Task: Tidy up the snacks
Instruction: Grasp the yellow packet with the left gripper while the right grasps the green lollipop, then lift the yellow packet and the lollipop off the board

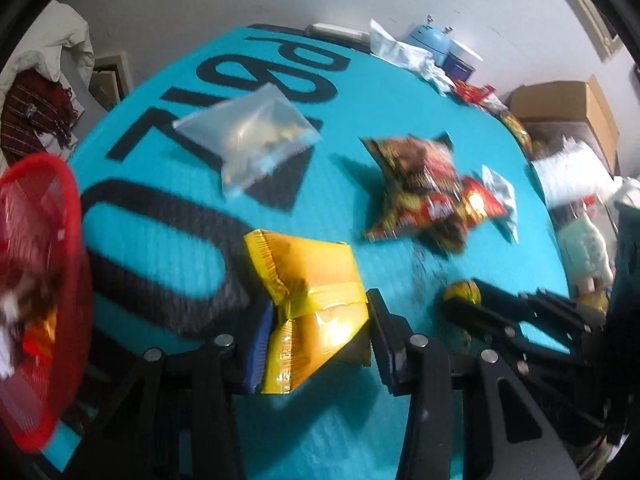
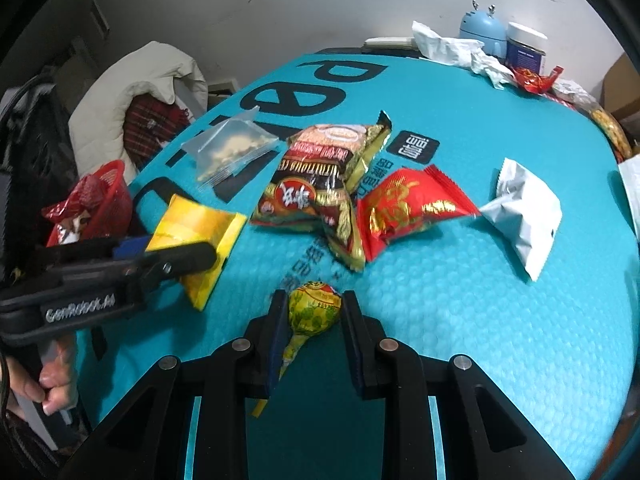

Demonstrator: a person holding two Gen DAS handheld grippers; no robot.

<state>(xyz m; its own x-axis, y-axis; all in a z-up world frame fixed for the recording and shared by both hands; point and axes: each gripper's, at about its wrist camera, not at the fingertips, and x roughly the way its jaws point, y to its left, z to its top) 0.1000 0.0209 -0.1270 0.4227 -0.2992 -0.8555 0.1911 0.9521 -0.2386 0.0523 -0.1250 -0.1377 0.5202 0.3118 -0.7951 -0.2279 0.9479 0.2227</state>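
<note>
My left gripper (image 1: 316, 324) is shut on a yellow snack packet (image 1: 312, 292) and holds it over the teal mat; it also shows in the right wrist view (image 2: 192, 236). My right gripper (image 2: 314, 312) has its jaws on both sides of a yellow-green lollipop (image 2: 314, 306) lying on the mat, touching or almost touching it. A red mesh basket (image 1: 36, 272) with several snacks in it stands at the left edge. A clear bag (image 1: 248, 132), a brown-red packet (image 2: 316, 180), a red packet (image 2: 404, 208) and a white packet (image 2: 524, 212) lie on the mat.
The teal mat (image 2: 460, 320) with black lettering covers the table. At the far edge are crumpled white paper (image 2: 452, 48), a light blue gadget (image 2: 482, 30), a jar (image 2: 526, 48) and red wrappers (image 2: 532, 78). A cardboard box (image 1: 568, 108) stands right; clothes (image 2: 148, 92) are piled left.
</note>
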